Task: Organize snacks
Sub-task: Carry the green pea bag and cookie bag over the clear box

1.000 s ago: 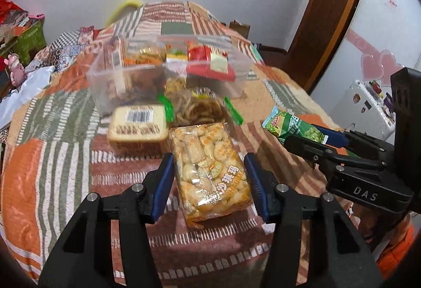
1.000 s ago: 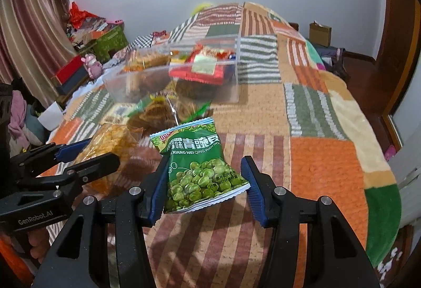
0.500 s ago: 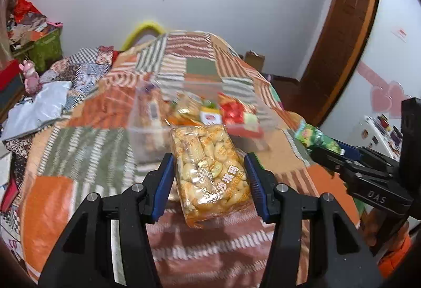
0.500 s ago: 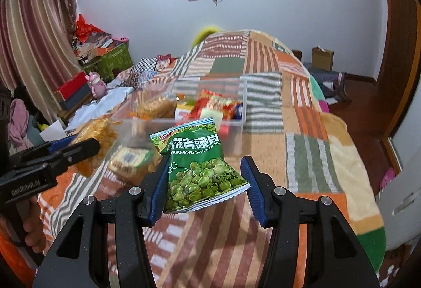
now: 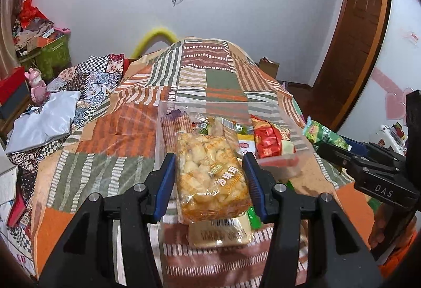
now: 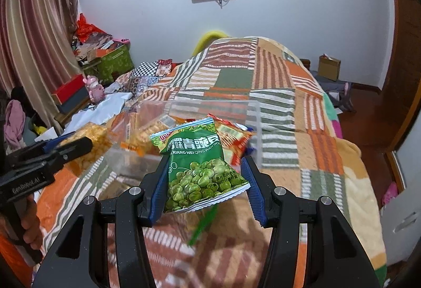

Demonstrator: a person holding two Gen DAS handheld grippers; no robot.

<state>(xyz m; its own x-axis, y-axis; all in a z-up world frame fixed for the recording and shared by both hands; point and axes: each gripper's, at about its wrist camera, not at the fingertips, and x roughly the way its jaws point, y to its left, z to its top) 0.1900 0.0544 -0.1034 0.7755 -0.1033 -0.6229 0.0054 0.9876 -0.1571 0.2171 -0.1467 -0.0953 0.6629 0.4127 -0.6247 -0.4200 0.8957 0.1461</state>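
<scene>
My left gripper [image 5: 210,182] is shut on a clear pack of golden puffed snacks [image 5: 210,172] and holds it in the air in front of the clear plastic bin [image 5: 202,106]. My right gripper [image 6: 202,182] is shut on a green pea bag [image 6: 200,164], held above the bed just short of the bin [image 6: 252,114]. The bin holds several snack packs, a red one [image 5: 268,140] among them. The pea bag also shows at the right of the left wrist view [image 5: 323,132]. The puffed snack pack shows at the left of the right wrist view [image 6: 92,135].
A yellow barcoded snack pack [image 5: 218,232] and a green-edged pack [image 5: 254,217] lie on the patchwork bedspread [image 5: 105,156] below my left gripper. Folded cloth and boxes [image 5: 42,119] crowd the left side. A wooden door [image 5: 352,51] stands at the right.
Both grippers have risen off the bedspread with their packs and moved toward the bin. The barcoded pack stays on the bed, now below my left gripper.
</scene>
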